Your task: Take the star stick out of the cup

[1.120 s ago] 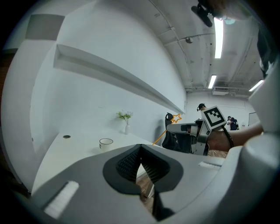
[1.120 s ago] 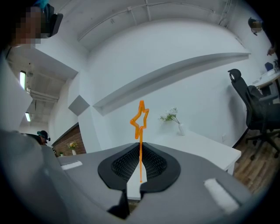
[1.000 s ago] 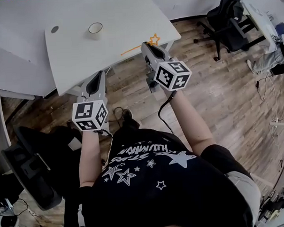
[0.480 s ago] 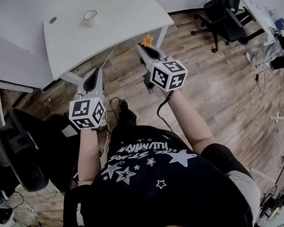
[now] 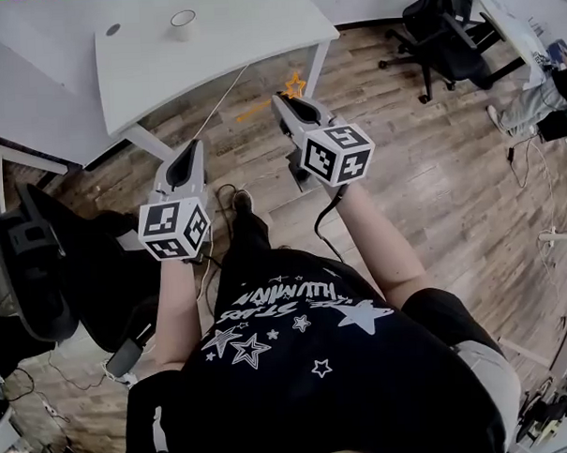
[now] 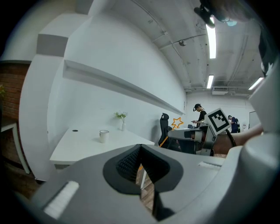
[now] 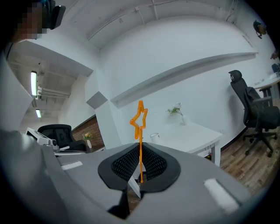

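The orange star stick (image 5: 294,85) is clamped in my right gripper (image 5: 283,101), which is shut on its thin stem. It hangs over the wooden floor, clear of the white table (image 5: 247,30). In the right gripper view the star (image 7: 139,119) stands upright above the jaws, the stem running down between the pads (image 7: 140,153). The white cup (image 5: 183,23) stands alone on the table, also seen as a small cup (image 7: 154,136) and cup (image 6: 103,136). My left gripper (image 5: 188,152) is shut on nothing, low and left of the right one, off the table's front edge.
A black office chair (image 5: 448,26) stands at the back right and another dark chair (image 5: 32,269) at my left. Cables lie on the floor (image 5: 432,186). A small vase (image 7: 181,118) with a sprig sits at the table's far side. A person (image 6: 200,114) stands in the background.
Both grippers have drawn back from the table, which has slid up and away in the head view. The star stick stays in my right gripper, now over the floor.
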`<state>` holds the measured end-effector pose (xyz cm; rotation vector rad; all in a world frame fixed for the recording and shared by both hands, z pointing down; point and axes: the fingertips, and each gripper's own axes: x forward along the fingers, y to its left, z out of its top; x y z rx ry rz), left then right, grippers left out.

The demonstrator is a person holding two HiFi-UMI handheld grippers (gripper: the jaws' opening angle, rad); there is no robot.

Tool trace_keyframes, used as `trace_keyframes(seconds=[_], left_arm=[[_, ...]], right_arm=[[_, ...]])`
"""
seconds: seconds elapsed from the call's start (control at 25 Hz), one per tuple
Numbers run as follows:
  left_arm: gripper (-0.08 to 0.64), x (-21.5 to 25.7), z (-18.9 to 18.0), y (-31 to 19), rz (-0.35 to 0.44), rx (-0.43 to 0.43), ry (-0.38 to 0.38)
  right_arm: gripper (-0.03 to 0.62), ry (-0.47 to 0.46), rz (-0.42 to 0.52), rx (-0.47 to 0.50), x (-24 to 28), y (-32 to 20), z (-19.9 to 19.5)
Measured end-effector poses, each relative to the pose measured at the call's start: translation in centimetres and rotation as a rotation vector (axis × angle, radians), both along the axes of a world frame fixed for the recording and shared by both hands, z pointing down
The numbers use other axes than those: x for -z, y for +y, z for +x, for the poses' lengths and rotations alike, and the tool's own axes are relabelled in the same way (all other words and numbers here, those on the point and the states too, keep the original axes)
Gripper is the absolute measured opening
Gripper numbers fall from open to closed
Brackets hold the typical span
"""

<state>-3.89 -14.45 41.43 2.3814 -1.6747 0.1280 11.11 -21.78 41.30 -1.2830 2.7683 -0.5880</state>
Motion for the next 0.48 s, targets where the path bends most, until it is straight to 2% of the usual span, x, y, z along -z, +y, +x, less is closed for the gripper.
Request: trace_keyframes(seconds=[0.48], left_arm=[[0.003, 1.0, 0.3, 4.9, 0.006, 0.022, 0.002]], right_arm=[[0.032, 0.005, 0.002, 0.017, 0.8, 4.4, 0.7]])
